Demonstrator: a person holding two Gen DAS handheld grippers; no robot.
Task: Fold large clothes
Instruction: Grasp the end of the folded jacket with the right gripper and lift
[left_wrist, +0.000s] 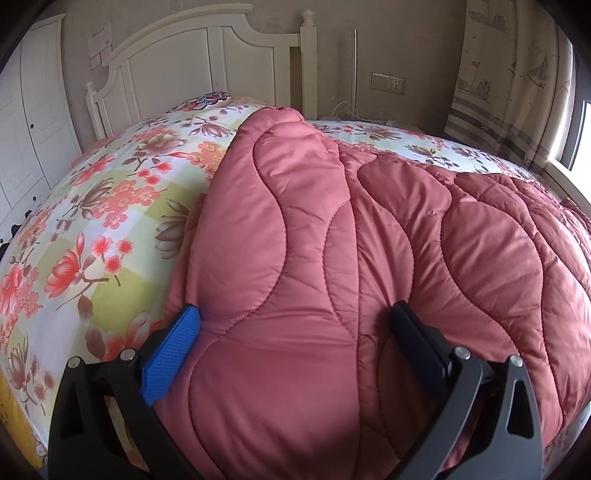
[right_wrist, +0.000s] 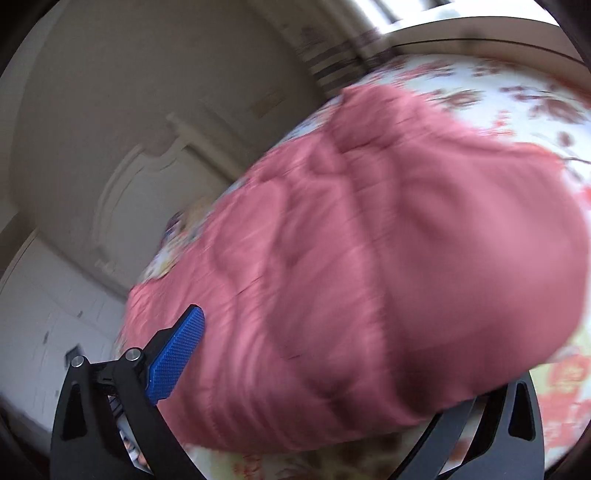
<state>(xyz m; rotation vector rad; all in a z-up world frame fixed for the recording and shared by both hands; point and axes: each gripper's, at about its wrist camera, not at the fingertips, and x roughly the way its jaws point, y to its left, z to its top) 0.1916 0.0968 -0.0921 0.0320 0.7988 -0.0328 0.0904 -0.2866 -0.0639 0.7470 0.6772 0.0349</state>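
The pink quilted garment (left_wrist: 332, 258) lies on the bed (left_wrist: 122, 206), on top of a floral bedspread (left_wrist: 110, 229). It stretches from near the white headboard (left_wrist: 207, 62) toward the foot edge of the bed, with its bulk toward the right side edge by the window (left_wrist: 580, 133).

Left hand-held gripper (left_wrist: 295, 325): jaws spread wide. The blue pad (left_wrist: 170, 354) sits at the garment's left edge and the dark finger (left_wrist: 417, 343) presses into the quilted surface. A thick fold of the garment fills the space between them. The fingers straddle the fold without clamping it.

Right hand-held gripper (right_wrist: 314, 369): the view is motion-blurred. Only its blue pad (right_wrist: 177, 358) is visible, beside the garment's edge. The opposite finger is hidden under the fabric, so whether the jaws grip the garment cannot be determined.
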